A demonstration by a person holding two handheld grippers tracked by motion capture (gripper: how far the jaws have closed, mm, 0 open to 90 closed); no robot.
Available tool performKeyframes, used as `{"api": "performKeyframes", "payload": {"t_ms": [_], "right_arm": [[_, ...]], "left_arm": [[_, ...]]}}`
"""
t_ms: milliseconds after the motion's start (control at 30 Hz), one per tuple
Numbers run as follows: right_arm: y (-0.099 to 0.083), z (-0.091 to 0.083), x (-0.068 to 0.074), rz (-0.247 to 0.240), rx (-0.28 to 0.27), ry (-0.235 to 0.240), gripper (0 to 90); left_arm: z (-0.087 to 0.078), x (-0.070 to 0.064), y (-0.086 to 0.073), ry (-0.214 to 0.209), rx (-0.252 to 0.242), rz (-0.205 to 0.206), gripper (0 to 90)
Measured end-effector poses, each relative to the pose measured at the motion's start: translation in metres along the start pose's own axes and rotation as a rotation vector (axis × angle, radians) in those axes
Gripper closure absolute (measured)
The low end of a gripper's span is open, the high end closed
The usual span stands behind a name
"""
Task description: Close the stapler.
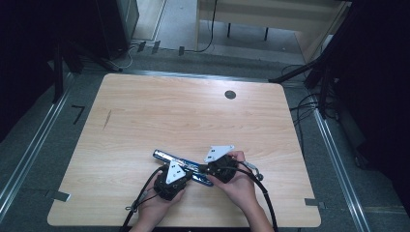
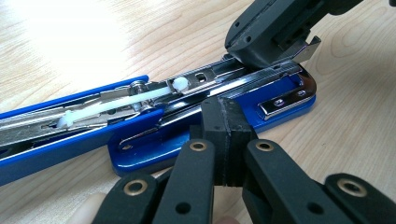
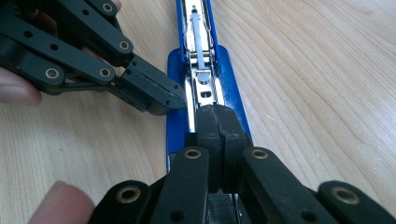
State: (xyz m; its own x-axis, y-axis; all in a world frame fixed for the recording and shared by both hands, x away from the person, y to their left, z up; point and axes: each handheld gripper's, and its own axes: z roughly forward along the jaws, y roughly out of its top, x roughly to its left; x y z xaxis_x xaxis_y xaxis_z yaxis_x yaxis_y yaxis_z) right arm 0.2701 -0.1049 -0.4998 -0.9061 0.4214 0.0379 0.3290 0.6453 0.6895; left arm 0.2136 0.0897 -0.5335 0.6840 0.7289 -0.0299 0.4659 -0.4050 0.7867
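Observation:
A blue stapler (image 1: 164,155) lies opened out flat on the wooden table (image 1: 193,116), with its metal staple rail and white pusher (image 2: 140,95) exposed. My left gripper (image 2: 223,122) is shut, and its tips press against the side of the rail over the blue base (image 2: 154,149). My right gripper (image 3: 216,122) is shut too, its tips resting on top of the rail (image 3: 201,88) near the base's end. The two tips nearly meet, with the left gripper (image 3: 159,98) coming in from the side. In the high view the left gripper (image 1: 187,172) and right gripper (image 1: 204,169) are both held in hands near the front edge.
A dark round grommet hole (image 1: 230,94) sits at the table's back right and a short dark mark (image 1: 107,119) at the left. Cables (image 1: 263,193) trail from both grippers toward the front edge. Beyond the table are floor rails and stands.

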Motion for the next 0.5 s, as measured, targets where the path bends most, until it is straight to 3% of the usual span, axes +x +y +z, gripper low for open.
{"api": "performKeyframes", "payload": {"t_ms": [333, 500], "right_arm": [[-0.0015, -0.0024, 0.0002, 0.014, -0.010, -0.008, 90.0], [0.0010, -0.0043, -0.0021, 0.039, -0.054, -0.017, 90.0]], "left_arm": [[-0.0003, 0.0030, -0.0002, -0.019, -0.001, -0.022, 90.0], [-0.0017, 0.0052, -0.0009, -0.028, 0.001, -0.032, 90.0]]}}
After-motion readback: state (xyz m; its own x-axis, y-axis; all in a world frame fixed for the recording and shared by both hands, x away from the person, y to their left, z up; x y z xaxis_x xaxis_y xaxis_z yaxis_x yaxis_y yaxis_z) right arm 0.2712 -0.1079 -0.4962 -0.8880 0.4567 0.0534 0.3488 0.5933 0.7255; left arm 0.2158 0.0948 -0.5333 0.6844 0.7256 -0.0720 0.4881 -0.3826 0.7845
